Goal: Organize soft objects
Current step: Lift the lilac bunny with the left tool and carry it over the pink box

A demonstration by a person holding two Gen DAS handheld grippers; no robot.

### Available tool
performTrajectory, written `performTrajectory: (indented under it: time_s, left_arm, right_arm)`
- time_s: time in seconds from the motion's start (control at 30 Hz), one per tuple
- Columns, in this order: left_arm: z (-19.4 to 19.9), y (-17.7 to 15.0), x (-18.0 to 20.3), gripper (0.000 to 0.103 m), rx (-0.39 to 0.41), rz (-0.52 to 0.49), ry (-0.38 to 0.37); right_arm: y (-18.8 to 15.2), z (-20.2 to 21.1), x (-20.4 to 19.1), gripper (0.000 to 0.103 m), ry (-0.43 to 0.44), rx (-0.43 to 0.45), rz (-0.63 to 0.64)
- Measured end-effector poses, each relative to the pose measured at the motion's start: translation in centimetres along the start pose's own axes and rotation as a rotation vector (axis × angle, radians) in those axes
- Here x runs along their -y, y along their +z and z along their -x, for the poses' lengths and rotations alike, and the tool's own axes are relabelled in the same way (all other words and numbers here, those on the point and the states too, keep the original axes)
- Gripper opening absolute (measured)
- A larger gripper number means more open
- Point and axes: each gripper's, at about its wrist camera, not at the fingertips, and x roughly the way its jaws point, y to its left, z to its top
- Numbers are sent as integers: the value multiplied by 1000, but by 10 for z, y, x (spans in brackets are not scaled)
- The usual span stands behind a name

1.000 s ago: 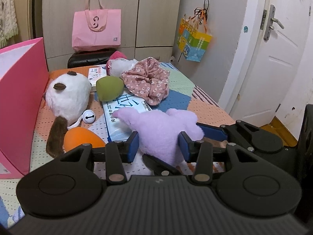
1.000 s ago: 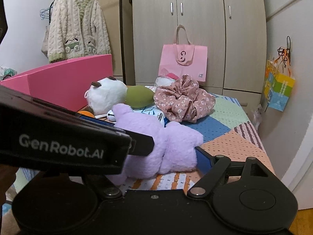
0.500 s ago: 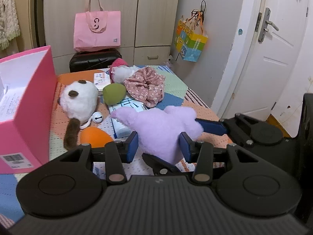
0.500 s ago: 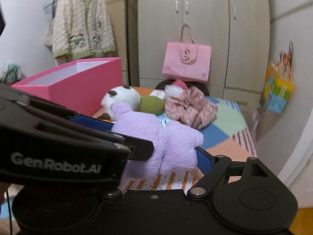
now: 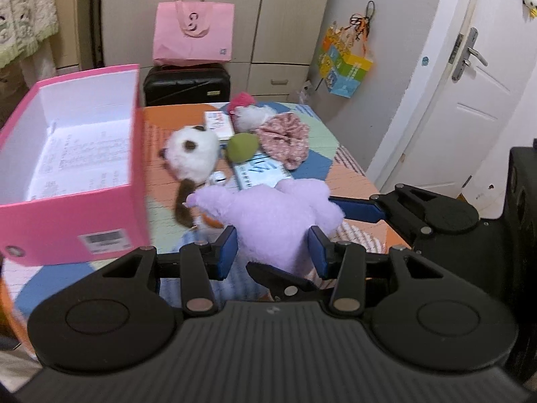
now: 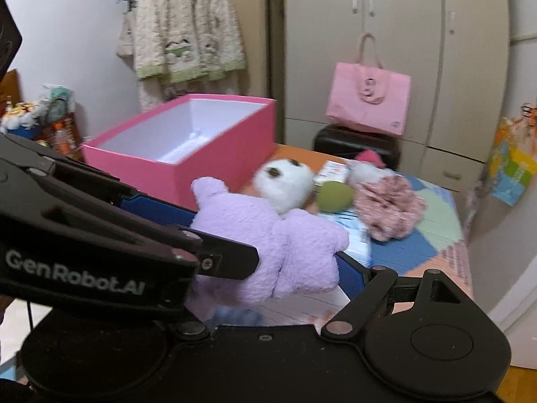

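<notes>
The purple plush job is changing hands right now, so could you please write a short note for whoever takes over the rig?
Left gripper: shut on the purple plush.
Right gripper: jaws wide, both pads against the same plush, sharing the hold.
The plush hangs above the table, beside the pink box.
Done: nothing soft is in the box; only paper shows inside.
Left: drop the plush in, then the white plush, green ball, floral scrunchie and the pink-and-white plush behind them.
</notes>
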Motion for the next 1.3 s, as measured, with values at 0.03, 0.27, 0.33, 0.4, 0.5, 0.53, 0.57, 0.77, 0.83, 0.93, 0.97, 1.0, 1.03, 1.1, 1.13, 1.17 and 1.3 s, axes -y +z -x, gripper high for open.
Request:
performTrajectory:
  time_s: [0.03, 0.27, 0.33, 0.4, 0.5, 0.53, 0.57, 0.77, 0.83, 0.93, 0.97, 1.0, 1.03, 1.1, 1.13, 1.17, 1.3]
  left_arm:
    - [5, 0, -5, 43, -10, 6, 2]
    - [36, 8, -41, 43, -73, 44, 19]
    - [42, 11, -52, 43, -90, 67, 30]
    - [47, 16, -61, 43, -97, 81, 42]
    - [55, 27, -76, 43, -90, 88, 61]
    - [57, 31, -81, 43, -85, 88, 68]
    - [59, 35, -86, 43, -79, 88, 75]
    - [54, 65, -119, 46, -21, 75, 82]
    - [46, 74, -133, 47, 5, 73, 71]
    - [28, 87, -156, 47, 28, 95, 54]
    - [21, 92, -165, 47, 32, 109, 48]
    - [15, 96, -172, 47, 33, 119, 41]
    - [8, 101, -179, 47, 34, 123, 36]
    - [-5, 107, -193, 47, 34, 156, 29]
    - [-13, 110, -201, 47, 37, 182, 29]
    - [-20, 112, -207, 47, 36, 195, 33]
    - [-44, 118, -230, 47, 31, 245, 54]
  right_arm:
    - [3, -1, -4, 88, 21, -9, 2]
    - [31, -9, -36, 88, 139, -58, 58]
    - [40, -14, -44, 88, 170, -73, 68]
    - [50, -20, -51, 88, 197, -86, 75]
    - [65, -28, -60, 88, 217, -75, 94]
    - [72, -31, -63, 88, 221, -70, 102]
    - [78, -34, -66, 88, 223, -63, 110]
    - [114, -64, -73, 90, 209, -11, 150]
    - [124, -76, -73, 90, 195, 12, 173]
    - [138, -99, -67, 90, 187, 16, 196]
    - [143, -108, -65, 90, 189, 15, 205]
    - [148, -115, -62, 90, 188, 10, 214]
    - [152, -123, -61, 90, 186, 6, 226]
    - [161, -142, -59, 90, 179, -6, 243]
    - [166, -152, -57, 90, 177, -19, 241]
    - [169, -161, -56, 90, 176, -31, 240]
    - [178, -194, -55, 90, 182, -69, 249]
